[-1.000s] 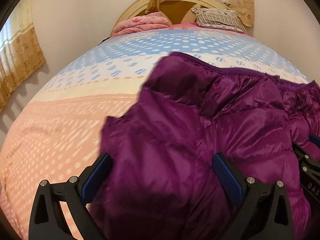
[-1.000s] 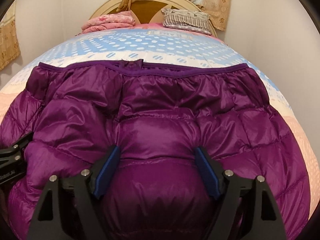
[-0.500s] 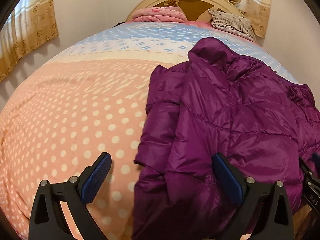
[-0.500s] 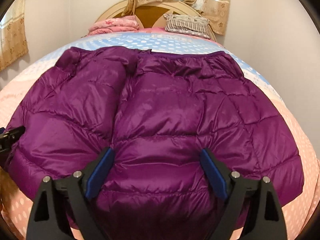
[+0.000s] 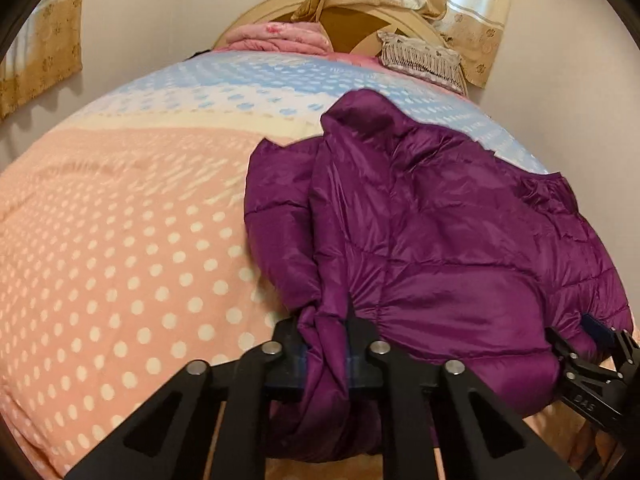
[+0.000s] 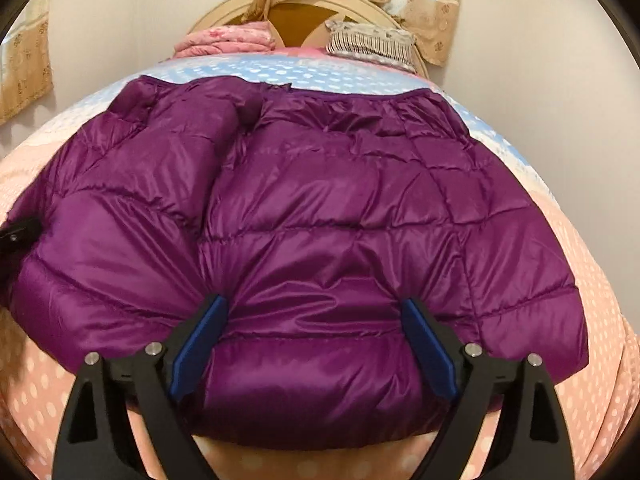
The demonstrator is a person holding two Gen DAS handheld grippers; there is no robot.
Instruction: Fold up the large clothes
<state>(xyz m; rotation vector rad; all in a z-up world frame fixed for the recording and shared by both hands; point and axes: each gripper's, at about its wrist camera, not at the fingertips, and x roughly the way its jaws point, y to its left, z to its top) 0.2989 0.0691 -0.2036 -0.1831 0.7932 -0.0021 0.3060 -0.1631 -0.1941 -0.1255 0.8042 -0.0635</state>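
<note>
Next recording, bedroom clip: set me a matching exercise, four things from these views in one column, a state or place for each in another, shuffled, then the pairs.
Things:
1. left gripper
2. right gripper
3. pink folded blanket
4. purple puffer jacket

States or places:
A. jaws wide, either side of the jacket's near edge
B. spread over the dotted bedspread
C. jaws just closed, pinching a bunch of jacket fabric
D. at the headboard, far end of the bed

Pairs: 1-C, 2-A, 3-D, 4-B

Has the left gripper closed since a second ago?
Yes. The left gripper has just been closing and now pinches the purple quilted down jacket near its left edge.
</note>
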